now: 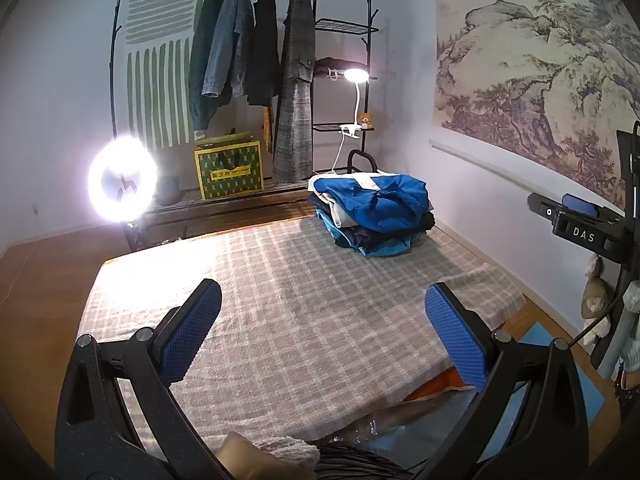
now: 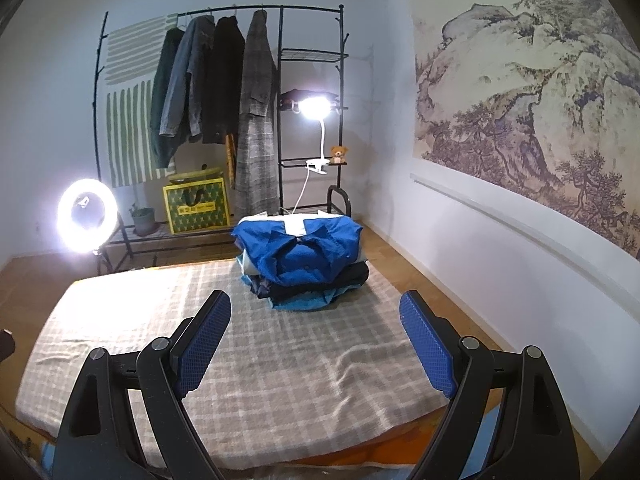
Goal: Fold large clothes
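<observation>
Both our left gripper (image 1: 322, 332) and right gripper (image 2: 316, 344) gape wide, empty, over the checked blanket (image 2: 280, 380). Beyond them, at the blanket's far edge, sits the clothes pile (image 2: 304, 262): soft, limp, light, slippery-looking; we would pinch the blue shirt (image 2: 304, 248) at its collar.

1. Left gripper (image 1: 324, 336): jaws spread wide, nothing between the blue pads (image 1: 192, 332), tilted a bit downward.
2. Right gripper (image 2: 316, 344): same deal, jaws wide apart, blue pads (image 2: 428, 352) bare, nothing held, also angled slightly down.
3. In the left wrist view the right gripper pokes in at the right edge, off to the side and well apart.
</observation>
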{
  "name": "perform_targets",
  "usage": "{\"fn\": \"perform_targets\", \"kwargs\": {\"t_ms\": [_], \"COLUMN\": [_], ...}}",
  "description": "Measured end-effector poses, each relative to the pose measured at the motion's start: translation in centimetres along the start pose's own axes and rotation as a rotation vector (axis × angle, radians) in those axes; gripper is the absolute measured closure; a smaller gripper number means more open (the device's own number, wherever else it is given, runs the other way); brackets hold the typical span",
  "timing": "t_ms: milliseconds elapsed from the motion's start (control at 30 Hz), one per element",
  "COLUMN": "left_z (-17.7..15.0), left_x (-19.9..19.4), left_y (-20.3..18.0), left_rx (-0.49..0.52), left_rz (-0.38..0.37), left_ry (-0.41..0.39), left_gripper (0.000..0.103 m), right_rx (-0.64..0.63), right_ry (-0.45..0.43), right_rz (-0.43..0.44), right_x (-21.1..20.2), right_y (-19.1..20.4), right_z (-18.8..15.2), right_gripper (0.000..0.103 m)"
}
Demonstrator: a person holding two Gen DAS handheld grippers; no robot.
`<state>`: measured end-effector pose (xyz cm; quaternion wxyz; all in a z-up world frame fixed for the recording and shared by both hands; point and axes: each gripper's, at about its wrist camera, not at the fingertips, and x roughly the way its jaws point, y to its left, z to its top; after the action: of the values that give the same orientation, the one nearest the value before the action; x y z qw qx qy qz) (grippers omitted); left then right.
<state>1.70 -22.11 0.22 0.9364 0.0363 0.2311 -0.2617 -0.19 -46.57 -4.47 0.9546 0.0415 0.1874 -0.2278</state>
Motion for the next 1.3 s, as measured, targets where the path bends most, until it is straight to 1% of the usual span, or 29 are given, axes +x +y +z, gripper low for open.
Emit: {"fn": "perform_targets", "kwargs": {"t_ms": [1100, 1300], "left_z": [0.0, 0.1], "left_x": [0.2, 0.3], "left_y": [0.4, 0.7], "left_rx": [-0.003, 0.005], "left_rz": [0.010, 0.022], "left_ry": [-0.002, -0.018], "left_gripper": [0.000, 0.000], "right_rx": [-0.026, -0.026], "right_ry": [0.029, 0.037], "right_rz": [0.010, 0.011], "right_x": [0.9, 1.1], "right_y": [0.3, 0.2], "right_z": [-0.1, -0.2], "right_gripper": [0.016, 0.016]}}
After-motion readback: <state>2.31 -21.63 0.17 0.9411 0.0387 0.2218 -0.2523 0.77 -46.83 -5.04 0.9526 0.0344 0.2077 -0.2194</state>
